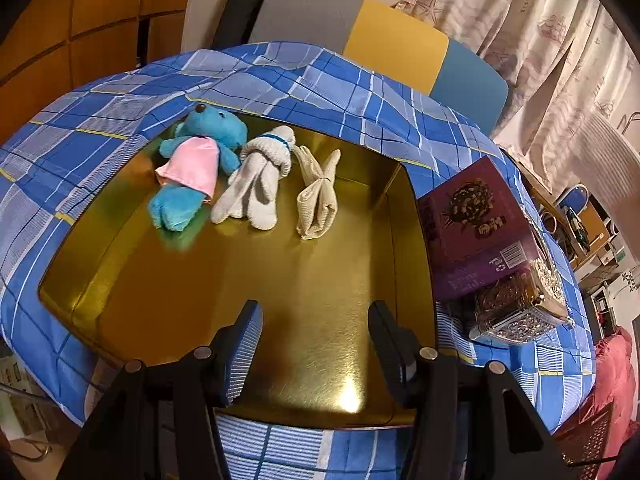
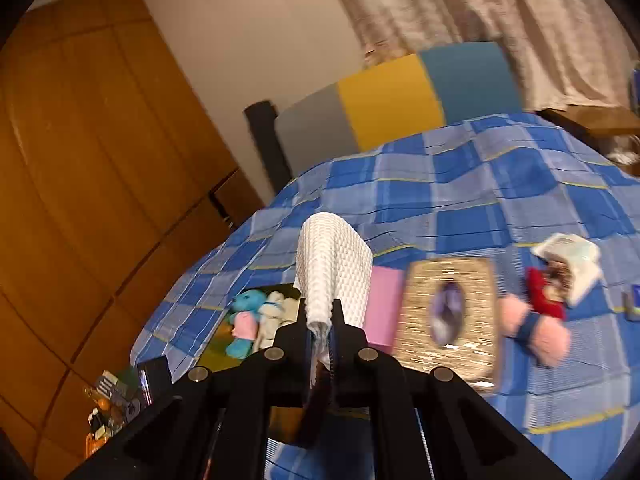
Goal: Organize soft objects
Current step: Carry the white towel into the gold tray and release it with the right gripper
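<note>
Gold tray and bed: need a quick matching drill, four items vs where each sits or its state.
Items:
1. blue plush
2. white cloth
3. purple box
4. left gripper

States:
A. clamped in the right gripper
B. open above the gold tray
C. lying in the tray
D. on the bedspread beside the tray

Pairs: 1-C, 2-A, 3-D, 4-B

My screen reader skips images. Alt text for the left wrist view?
An open left gripper hovers over a gold tray on a blue plaid bedspread. At the tray's far end lie a blue plush toy, a white sock bundle and a beige folded cloth.
</note>
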A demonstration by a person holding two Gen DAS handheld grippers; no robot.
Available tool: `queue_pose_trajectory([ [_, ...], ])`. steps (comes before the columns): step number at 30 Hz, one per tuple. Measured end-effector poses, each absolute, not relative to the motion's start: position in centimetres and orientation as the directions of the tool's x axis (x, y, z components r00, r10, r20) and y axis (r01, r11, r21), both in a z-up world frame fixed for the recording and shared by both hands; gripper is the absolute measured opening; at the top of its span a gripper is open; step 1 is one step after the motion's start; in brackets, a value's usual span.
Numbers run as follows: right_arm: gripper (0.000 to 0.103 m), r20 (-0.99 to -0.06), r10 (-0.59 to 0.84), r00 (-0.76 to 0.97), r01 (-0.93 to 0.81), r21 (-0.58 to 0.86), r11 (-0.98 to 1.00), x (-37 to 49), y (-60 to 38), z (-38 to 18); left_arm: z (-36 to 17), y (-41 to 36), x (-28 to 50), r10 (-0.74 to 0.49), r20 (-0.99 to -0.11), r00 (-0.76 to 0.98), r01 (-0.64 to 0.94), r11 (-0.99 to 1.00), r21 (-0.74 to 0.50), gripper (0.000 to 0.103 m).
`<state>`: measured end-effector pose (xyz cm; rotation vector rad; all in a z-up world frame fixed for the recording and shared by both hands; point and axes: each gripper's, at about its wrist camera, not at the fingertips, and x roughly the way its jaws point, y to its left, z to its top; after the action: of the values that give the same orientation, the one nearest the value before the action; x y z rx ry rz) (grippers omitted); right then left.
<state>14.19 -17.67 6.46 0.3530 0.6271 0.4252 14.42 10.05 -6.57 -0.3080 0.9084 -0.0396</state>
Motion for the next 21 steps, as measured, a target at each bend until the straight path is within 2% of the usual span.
queue_pose_trajectory([
  [9,0.007,-0.61,0.47,0.637,-0.294,0.371,0.881,20.8,-8.1,2.2,-6.8,12.3,13.5,-0.141,-0.764,0.629,-0.139,0.947,-0.29,0.056],
  [14,0.007,-0.669,0.401,0.626,-0.255,0.311,0.916,24.4,-4.9,0.1,-6.6,14.2,13.3,-0.111,-0.76,0.641,-0.191,0.935,-0.298,0.056],
  [21,0.007,-0.716,0.272,0.643,-0.238,0.15,0.96,26.5,-1.3,-1.9,-6.5,16.6,13.5,-0.096,-0.757,0.646,-0.251,0.91,-0.33,0.056],
])
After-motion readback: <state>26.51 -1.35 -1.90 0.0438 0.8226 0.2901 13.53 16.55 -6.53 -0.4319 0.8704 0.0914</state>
